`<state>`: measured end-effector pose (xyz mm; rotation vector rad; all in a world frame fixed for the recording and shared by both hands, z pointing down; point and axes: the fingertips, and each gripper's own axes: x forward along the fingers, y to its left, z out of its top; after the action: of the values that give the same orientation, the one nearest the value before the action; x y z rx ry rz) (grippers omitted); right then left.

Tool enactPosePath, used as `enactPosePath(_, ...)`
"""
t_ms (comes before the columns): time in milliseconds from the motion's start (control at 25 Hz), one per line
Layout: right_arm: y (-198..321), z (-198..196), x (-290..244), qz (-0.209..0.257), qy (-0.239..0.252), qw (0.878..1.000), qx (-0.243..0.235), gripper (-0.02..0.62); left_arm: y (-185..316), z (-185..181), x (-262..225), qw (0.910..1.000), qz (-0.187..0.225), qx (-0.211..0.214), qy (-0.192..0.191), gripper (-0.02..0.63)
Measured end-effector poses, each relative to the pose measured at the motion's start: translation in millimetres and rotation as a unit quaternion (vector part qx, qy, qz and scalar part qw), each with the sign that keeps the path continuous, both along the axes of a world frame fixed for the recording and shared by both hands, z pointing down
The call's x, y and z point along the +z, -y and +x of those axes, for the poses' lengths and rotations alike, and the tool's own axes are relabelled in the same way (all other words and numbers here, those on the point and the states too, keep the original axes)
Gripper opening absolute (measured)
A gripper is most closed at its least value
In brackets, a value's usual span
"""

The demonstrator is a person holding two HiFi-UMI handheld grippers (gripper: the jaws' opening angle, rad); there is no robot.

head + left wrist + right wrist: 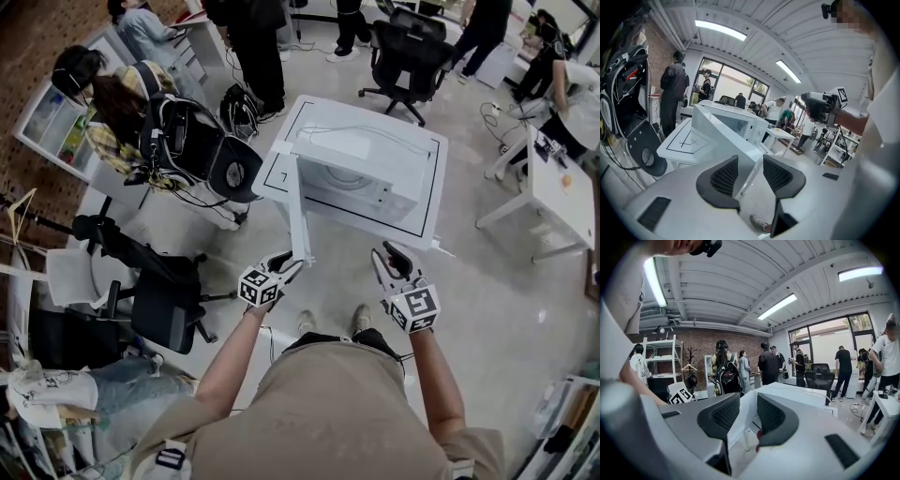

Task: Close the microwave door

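The closing has not begun, as far as we can judge: the door (298, 211) of the microwave (361, 178) stands swung wide, almost square to the oven's front, with its free edge pointing back toward us. All of the swing is left to do.

Our left claw (286, 267) is open, its dark ribbed pads apart and nothing pressed between them. The door's free edge sits just ahead of its tips and slightly to their right. In the left claw's own view that edge lines up with the gap between the pads, but we cannot tell whether anything touches yet.

Our right claw (389, 262) is open and empty too. The microwave's open front lies ahead of it, and the door is off to its left, well apart.

The microwave is a white box on a white table (427, 150) marked with a black outline, straight ahead of both claws. Its door is a thin, flat white panel hinged on the left side of the oven. We expect it to swing easily with a sideways push near the free edge.
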<state>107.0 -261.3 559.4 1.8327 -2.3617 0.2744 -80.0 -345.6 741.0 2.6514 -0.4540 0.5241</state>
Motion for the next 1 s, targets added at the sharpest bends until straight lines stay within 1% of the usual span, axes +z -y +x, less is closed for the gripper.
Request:
enactPosePath(200,-7.7,25.1,-0.7,-0.002,0.002,1.000,-0.001,0.117,-4.0,22.8,-0.8,1.0000,-0.003,-0.008,0.003,0.176)
enactPosePath(560,-24.7,60.9,7.0,0.000,0.010,1.000,-0.003,0.117,-11.4,59.3,1.1,0.9998,0.004,-0.007,0.020,0.173)
enactPosePath(800,-31.9,96.0,10.6,0.001,0.015,1.000,0.000,0.117,-10.8,93.1,1.3,0.9994,0.012,-0.002,0.032,0.172)
enactPosePath(1000,-38.5,120.1,16.5,-0.004,0.015,1.000,0.000,0.117,-9.7,116.9,1.3,0.9993,0.013,-0.006,0.035,0.172)
